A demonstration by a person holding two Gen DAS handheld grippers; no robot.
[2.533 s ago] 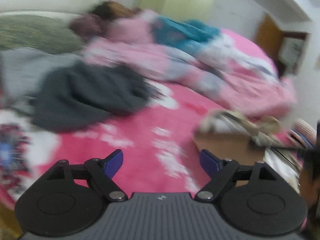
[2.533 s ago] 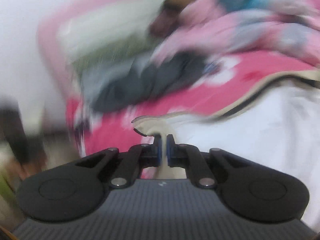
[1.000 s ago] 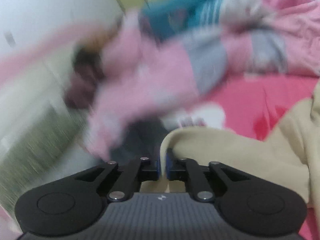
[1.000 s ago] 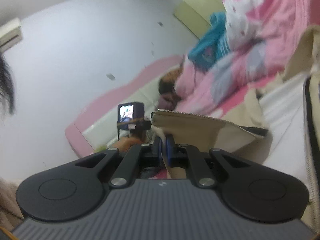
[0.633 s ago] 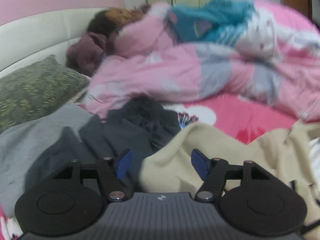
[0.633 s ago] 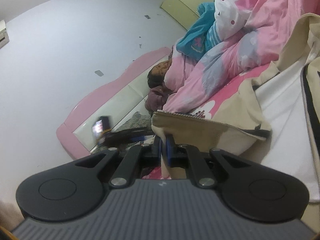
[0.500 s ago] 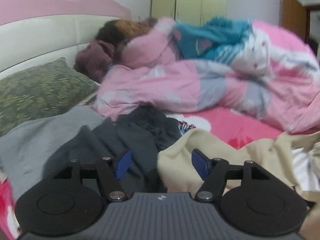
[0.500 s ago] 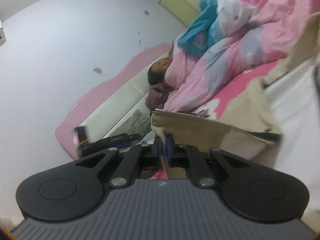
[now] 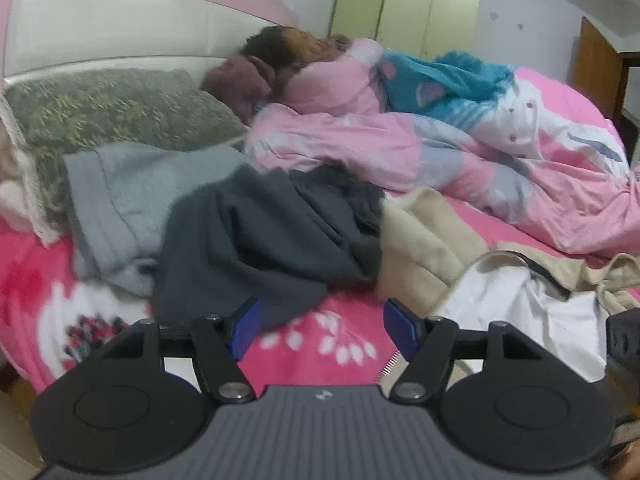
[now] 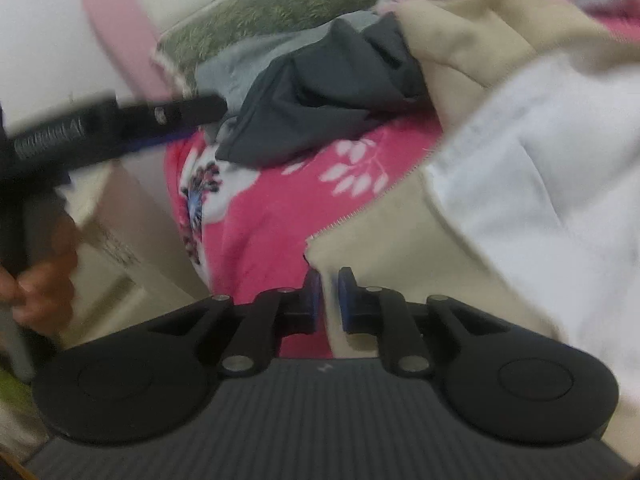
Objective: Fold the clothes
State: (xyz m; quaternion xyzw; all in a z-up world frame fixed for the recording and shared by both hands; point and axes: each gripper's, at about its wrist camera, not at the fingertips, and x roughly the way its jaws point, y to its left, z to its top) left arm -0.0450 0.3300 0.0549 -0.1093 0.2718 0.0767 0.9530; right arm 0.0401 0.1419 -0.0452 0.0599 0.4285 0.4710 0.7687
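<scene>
Three loose garments lie on the bed (image 9: 320, 356), whose pink fleecy cover carries white leaf prints; furthest left a light grey sweatshirt (image 9: 132, 200), soft and ribbed at its hem, rests against the one olive patterned pillow (image 9: 116, 108) with lace trim, under the padded cream headboard (image 9: 100, 28) edged in pink; just right of it, overlapping, a dark grey garment (image 9: 260, 236) lies crumpled in heavy folds; right of that, touching it, the beige jacket (image 9: 424, 240) with its white lining (image 9: 520, 304) turned up and a metal zip along the near edge. Far across the bed one pink quilt (image 9: 400, 152) with grey and white patches is bunched in a long ridge, with a teal fluffy garment (image 9: 452, 80) on top of it, and a dark-haired head at the headboard end.

The left gripper (image 9: 320, 326) hangs over the bare pink cover near the bed's edge, its two blue-padded jaws spread wide with nothing between them; the dark grey hem lies just beyond its left pad. The right gripper (image 10: 329, 294) sits at the jacket's near corner, where the zip teeth end; its jaws are drawn almost together with a thin fold of the beige cloth pinched between them, though the view is blurred.
</scene>
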